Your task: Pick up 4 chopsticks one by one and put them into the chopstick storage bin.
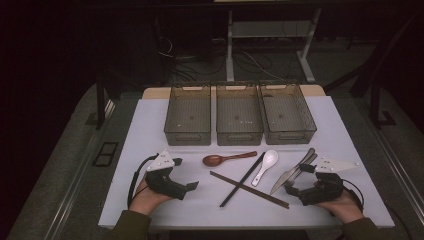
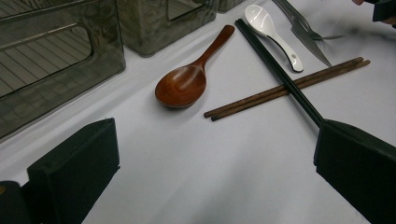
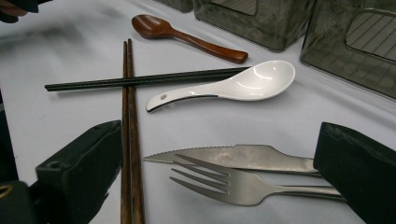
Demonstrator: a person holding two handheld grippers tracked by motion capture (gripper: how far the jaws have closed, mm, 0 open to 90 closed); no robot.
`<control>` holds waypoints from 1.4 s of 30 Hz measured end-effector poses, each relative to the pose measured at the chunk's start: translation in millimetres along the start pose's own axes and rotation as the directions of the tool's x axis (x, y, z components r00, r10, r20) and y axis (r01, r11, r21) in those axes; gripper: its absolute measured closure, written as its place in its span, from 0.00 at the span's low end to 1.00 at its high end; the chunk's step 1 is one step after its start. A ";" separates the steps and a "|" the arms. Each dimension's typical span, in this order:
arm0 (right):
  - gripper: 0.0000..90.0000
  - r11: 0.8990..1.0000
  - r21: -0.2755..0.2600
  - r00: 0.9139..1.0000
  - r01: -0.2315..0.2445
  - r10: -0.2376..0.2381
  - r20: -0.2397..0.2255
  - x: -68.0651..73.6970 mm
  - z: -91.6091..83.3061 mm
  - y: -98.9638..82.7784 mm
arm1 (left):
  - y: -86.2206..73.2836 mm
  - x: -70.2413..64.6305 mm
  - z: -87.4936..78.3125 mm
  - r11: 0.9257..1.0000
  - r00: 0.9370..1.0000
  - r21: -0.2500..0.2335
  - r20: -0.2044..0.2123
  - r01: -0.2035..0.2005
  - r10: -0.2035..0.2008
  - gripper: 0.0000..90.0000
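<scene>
In the high view, three grey bins (image 1: 239, 116) are being shown side by side at the far edge of the white table (image 1: 150, 200), and nothing can be made out inside them. In front of them a wooden spoon (image 1: 227, 159), black chopsticks (image 1: 243, 180) crossed over brown chopsticks (image 1: 249, 189), a white spoon (image 1: 265, 165), and a knife (image 1: 290, 173) with a fork (image 1: 303, 164) are being displayed. The left gripper (image 1: 191, 186) and right gripper (image 1: 291, 190) are being held near the table's front, jaws wide, with nothing gripped.

In the left gripper view, the bins are being cut off by the top edge, and the black chopsticks' (image 2: 279, 72) near end is being hidden behind one jaw; the wooden spoon (image 2: 187, 81) is lying just ahead.

In the right gripper view, the knife (image 3: 233, 156) and fork (image 3: 243, 184) are lying between the wide jaws, their handles being hidden behind one jaw; the brown chopsticks (image 3: 130, 140) are running off the bottom edge.
</scene>
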State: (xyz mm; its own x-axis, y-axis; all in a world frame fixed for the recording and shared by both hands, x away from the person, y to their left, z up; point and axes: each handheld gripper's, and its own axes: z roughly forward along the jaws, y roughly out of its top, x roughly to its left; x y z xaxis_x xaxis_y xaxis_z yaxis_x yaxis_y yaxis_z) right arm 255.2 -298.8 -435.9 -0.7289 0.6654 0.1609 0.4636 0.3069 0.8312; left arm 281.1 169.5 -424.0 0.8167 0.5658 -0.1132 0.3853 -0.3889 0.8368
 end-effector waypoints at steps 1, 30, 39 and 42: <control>0.02 1.000 -0.001 1.000 -0.001 0.001 0.000 -0.1 -0.1 0.0 | 0.0 -0.1 0.4 1.000 1.000 0.000 0.001 0.000 0.000 0.00; 0.02 1.000 -0.004 1.000 -0.021 0.021 -0.001 -2.5 -1.1 1.5 | 8.7 -13.0 12.8 0.999 1.000 0.034 -0.001 0.002 -0.002 0.13; 0.02 1.000 -0.004 1.000 -0.018 0.018 -0.005 -2.1 -0.7 1.5 | 11.6 -20.8 17.9 0.999 1.000 0.038 0.018 -0.004 0.003 0.17; 0.02 1.000 0.000 1.000 -0.018 0.018 -0.007 -1.9 -0.3 1.5 | 12.5 -23.5 19.4 0.999 1.000 0.041 0.021 -0.004 0.003 0.18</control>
State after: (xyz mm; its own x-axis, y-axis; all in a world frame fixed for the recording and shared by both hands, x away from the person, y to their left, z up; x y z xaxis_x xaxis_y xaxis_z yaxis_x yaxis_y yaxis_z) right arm 257.1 -299.9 -434.8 -0.7237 0.6663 0.1798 0.4768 0.2944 0.8282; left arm 275.0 137.2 -421.3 0.8268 0.5492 -0.1218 0.3995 -0.4208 0.8145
